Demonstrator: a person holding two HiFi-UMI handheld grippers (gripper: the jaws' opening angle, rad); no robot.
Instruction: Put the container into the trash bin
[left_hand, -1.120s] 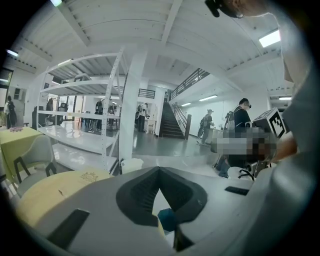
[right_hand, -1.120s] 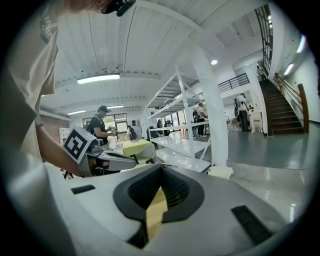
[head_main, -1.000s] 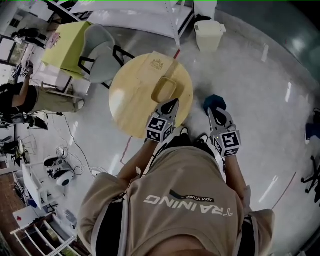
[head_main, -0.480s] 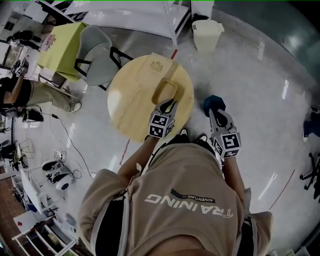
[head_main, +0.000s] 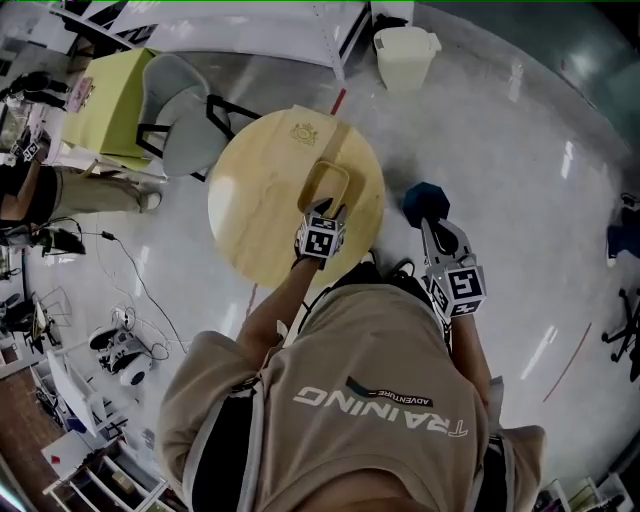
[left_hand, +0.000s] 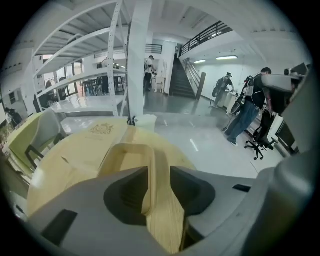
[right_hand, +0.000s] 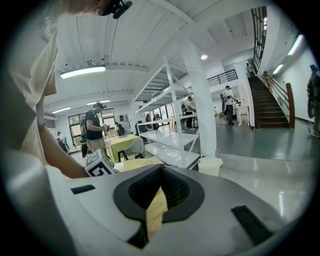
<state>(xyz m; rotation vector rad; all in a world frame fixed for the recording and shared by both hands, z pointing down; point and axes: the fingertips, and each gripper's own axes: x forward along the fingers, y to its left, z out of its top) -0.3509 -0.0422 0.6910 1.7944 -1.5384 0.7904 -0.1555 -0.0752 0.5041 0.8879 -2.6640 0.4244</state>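
A shallow wooden container (head_main: 328, 187) with rounded corners lies on the round wooden table (head_main: 258, 200). My left gripper (head_main: 323, 213) points steeply down at the container's near end. In the left gripper view the container (left_hand: 131, 155) has its near right wall between the jaws of the left gripper (left_hand: 160, 200). Those jaws are opening and stand off the wall on both sides. My right gripper (head_main: 433, 228) hangs over the floor right of the table, shut and empty, as the right gripper view (right_hand: 155, 210) also shows. The white trash bin (head_main: 403, 55) stands on the floor beyond the table.
A dark teal stool (head_main: 426, 200) sits on the floor just ahead of the right gripper. A grey chair (head_main: 185, 110) and a yellow-green table (head_main: 110, 95) stand to the table's left. White shelving runs behind the trash bin (right_hand: 210, 165). People stand farther off.
My left gripper has dropped from above the table's near edge to the container's near end, and its jaws have come apart. The right gripper has barely shifted.
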